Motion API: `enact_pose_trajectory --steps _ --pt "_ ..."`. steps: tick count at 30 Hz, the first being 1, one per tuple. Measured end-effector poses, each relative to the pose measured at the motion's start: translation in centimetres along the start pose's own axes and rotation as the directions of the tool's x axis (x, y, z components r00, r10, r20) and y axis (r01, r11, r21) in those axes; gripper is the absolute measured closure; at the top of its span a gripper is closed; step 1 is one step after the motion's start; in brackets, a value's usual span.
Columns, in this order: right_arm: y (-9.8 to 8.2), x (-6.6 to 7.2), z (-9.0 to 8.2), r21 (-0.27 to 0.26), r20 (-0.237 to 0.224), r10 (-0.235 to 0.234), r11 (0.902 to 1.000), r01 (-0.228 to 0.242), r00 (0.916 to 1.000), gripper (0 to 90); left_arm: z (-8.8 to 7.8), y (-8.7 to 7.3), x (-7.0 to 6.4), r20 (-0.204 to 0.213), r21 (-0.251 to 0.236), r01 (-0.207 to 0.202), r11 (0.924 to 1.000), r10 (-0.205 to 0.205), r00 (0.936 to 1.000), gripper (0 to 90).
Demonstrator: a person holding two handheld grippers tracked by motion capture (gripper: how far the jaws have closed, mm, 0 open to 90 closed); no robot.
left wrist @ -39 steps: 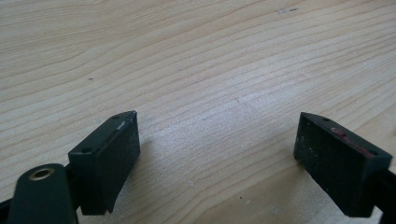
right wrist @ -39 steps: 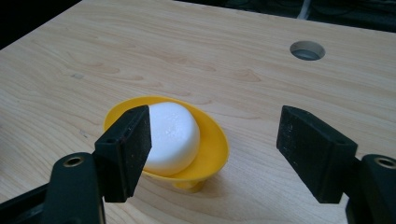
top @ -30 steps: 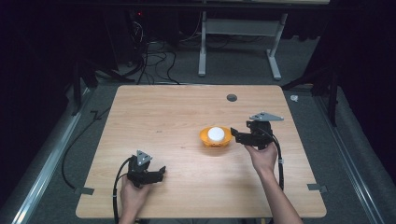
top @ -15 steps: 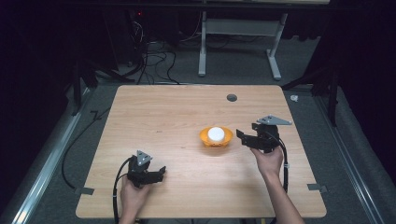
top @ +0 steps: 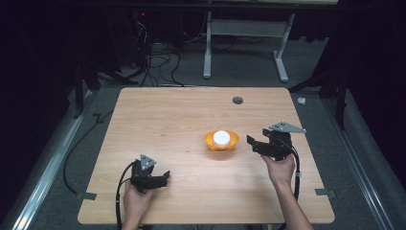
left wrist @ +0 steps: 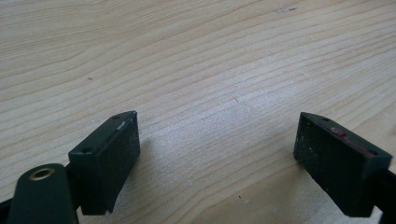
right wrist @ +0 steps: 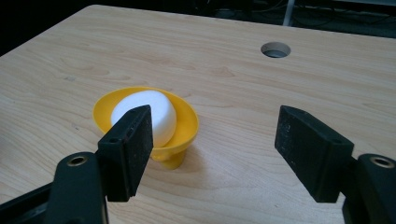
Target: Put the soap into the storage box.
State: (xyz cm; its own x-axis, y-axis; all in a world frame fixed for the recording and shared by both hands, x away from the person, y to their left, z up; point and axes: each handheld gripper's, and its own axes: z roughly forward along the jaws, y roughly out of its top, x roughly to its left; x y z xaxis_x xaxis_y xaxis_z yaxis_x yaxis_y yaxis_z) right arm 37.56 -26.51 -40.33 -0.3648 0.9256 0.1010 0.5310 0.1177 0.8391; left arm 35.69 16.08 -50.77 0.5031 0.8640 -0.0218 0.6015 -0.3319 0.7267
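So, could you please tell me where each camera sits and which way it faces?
High view: above the person's side, looking forward and down on the table; forearms, both grippers.
Left gripper view: on the left gripper, facing bare wood; open jaws.
Right gripper view: on the right gripper, facing the yellow bowl.
Shared: bowl with white object, high and right views.

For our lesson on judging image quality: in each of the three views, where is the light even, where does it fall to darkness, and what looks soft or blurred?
High view: the table is evenly lit, the surrounding floor almost black. Left gripper view: sharp wood grain, with soft shadows beside the left gripper. Right gripper view: the yellow bowl and white object are clear, the near jaws slightly soft, the background dark.
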Motion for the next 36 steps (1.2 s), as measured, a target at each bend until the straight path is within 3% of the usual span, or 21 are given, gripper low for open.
enact_pose_trajectory --steps 20,36 --pt "-1.3 -0.8 -1.5 -0.015 0.032 0.001 0.9999 0.0 0.9995 29.0 0.0 0.0 0.0 0.0 0.0 0.0 1.0 0.0 1.0 14.8" --pt "-3.0 -1.6 -2.1 -0.015 0.037 0.038 0.9992 -0.038 0.9986 29.1 0.0 0.0 0.0 0.0 0.0 0.0 1.0 0.0 1.0 14.8"
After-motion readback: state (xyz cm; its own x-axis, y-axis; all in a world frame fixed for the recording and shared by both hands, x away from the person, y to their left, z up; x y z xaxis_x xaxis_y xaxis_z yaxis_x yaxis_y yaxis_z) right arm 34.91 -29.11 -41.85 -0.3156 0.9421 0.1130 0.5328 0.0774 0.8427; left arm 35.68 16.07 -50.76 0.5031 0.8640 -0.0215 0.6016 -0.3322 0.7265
